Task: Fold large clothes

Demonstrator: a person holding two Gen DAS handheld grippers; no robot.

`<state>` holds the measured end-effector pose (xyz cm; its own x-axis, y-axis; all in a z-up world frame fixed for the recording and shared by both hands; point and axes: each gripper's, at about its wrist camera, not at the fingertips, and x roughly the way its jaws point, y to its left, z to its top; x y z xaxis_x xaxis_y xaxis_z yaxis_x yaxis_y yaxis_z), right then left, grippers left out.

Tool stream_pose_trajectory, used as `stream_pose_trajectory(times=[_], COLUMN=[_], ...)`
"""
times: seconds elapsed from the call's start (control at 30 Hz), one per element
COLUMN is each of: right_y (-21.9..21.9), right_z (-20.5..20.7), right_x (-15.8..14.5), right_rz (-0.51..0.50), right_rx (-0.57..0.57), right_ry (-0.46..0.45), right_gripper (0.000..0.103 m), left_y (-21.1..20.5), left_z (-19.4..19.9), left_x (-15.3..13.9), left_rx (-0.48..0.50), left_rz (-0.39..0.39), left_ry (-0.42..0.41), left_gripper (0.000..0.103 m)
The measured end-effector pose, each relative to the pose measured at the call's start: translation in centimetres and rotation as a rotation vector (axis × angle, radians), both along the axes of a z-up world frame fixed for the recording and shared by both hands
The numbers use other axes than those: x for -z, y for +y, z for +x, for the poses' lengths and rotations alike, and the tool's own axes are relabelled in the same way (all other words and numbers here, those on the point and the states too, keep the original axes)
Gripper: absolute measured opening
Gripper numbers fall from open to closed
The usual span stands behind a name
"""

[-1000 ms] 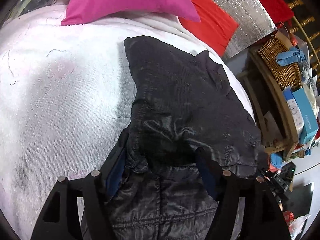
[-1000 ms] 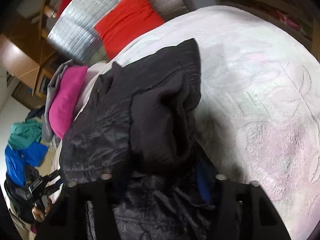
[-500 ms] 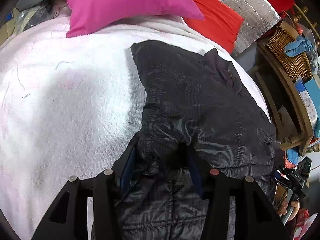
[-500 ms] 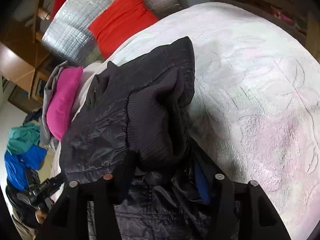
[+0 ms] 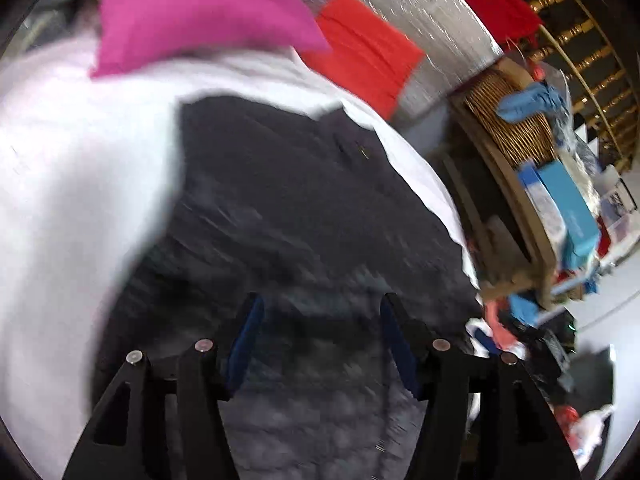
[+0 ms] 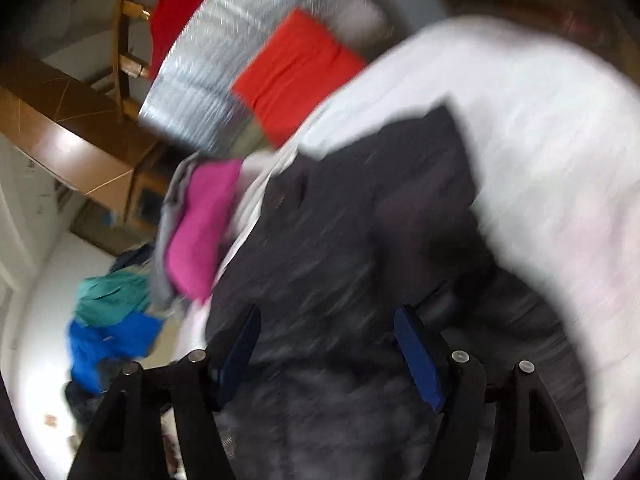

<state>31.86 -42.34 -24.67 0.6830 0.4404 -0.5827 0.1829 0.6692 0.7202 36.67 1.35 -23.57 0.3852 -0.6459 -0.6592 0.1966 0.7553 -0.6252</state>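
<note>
**On the white bedspread: black puffer jacket, both grippers letting go**

Left wrist view. Across the white bedspread (image 5: 60, 200) lies the black jacket (image 5: 288, 208), partly folded, its far edge short of the pink pillow (image 5: 192, 16) and the red cushion (image 5: 360, 60). My left gripper (image 5: 320, 332) hangs over the near, quilted part. Jaws are spreading; the blue pads (image 5: 244, 344) stand clear of the cloth, with jacket under and between them but not pinched. Picture is badly smeared, so I can't read seams.

Right wrist view. Same jacket (image 6: 360, 208), seen from the other side, with a matte, softer-looking fold (image 6: 424, 224) lying on top of the shiny shell. My right gripper (image 6: 328, 344) is also widening, pads off the fabric, nothing clamped.

Handling, my judgement: light, puffy, limp, and the shell looks slick, so a shallow pinch would likely slide off. It will spring back from a crease rather than hold it. I'd take it at a hem or a stitched edge, one gripper per corner, biting deep enough to catch both shell and lining.
</note>
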Motion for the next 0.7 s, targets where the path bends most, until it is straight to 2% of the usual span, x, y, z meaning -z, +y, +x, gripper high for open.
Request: stream_pose_trajectory(times=[0.07,0.13,0.23,0.3,0.4,0.47,0.53,0.57,0.63,0.67,0.7], right_y=[1.3,2.1,3.1,3.2,2.3,1.7,1.2,1.2,1.6,1.9,2.4], right_z=[0.3,0.9,1.9,2.8,3.0,3.2,3.5,3.7,4.1,4.2,4.3], right_x=[0.2,0.8,2.9,4.8,6.2,6.0,6.1,6.1,5.5,5.3,4.8], right_rz=[-0.006,0.040,0.099,0.133,0.193,0.178,0.152,0.145,0.044,-0.005,-0.068], right_rx=[-0.026,-0.055,-0.050,-0.017,0.065,0.110,0.159,0.167,0.164,0.158,0.144], right_ry=[0.000,0.009,0.069,0.128,0.140,0.113,0.089,0.085,0.094,0.103,0.103], right_gripper=[0.073,0.073,0.073,0.073,0.073,0.073,0.073,0.071,0.051,0.037,0.033], left_y=[-1.3,-2.1,-2.8,-2.3,-0.9,-0.7,-0.9,-1.0,-1.0,-1.6,-2.5], left_z=[-0.4,-0.6,0.0,0.6,1.7,2.0,2.6,3.0,3.3,3.4,3.5], left_x=[0.9,2.1,4.0,4.5,4.7,4.8,5.5,5.6,5.4,5.2,4.7], left_rx=[0.024,0.029,-0.021,-0.072,-0.170,-0.209,-0.224,-0.228,-0.236,-0.229,-0.209], left_rz=[-0.014,-0.021,0.012,0.000,-0.026,-0.004,-0.007,-0.011,0.016,0.056,0.125], left_ry=[0.052,0.109,0.184,0.211,0.204,0.188,0.192,0.190,0.145,0.123,0.088], left_gripper=[0.062,0.063,0.064,0.064,0.065,0.069,0.070,0.070,0.069,0.069,0.069])
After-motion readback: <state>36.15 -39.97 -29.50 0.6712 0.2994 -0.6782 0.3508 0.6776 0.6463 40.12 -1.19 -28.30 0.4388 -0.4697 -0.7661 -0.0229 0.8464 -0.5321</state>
